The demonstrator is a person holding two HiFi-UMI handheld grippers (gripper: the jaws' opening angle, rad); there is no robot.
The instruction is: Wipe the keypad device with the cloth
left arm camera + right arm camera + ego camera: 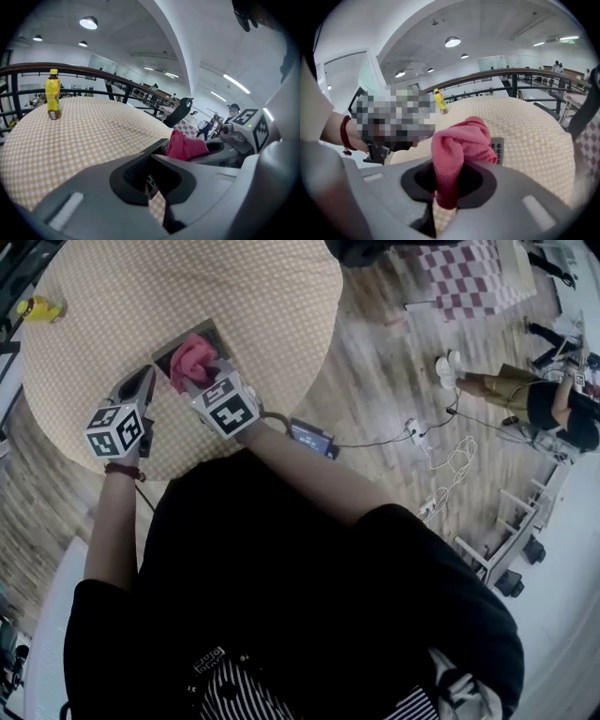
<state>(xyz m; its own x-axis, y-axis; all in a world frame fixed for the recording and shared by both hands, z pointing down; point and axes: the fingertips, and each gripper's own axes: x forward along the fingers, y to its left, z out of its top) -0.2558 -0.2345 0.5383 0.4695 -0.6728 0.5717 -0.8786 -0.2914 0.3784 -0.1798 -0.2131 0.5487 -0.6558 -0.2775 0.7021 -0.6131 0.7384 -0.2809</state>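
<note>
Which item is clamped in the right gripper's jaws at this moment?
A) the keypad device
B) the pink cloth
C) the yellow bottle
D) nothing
B: the right gripper has its jaws shut on the pink cloth, which bunches up over the keypad device; the left gripper pinches that device's edge.

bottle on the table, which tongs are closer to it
Left. The left tongs grip the keypad at its left edge, toward the bottle; the right tongs hold the pink cloth over the keypad, farther right.
</note>
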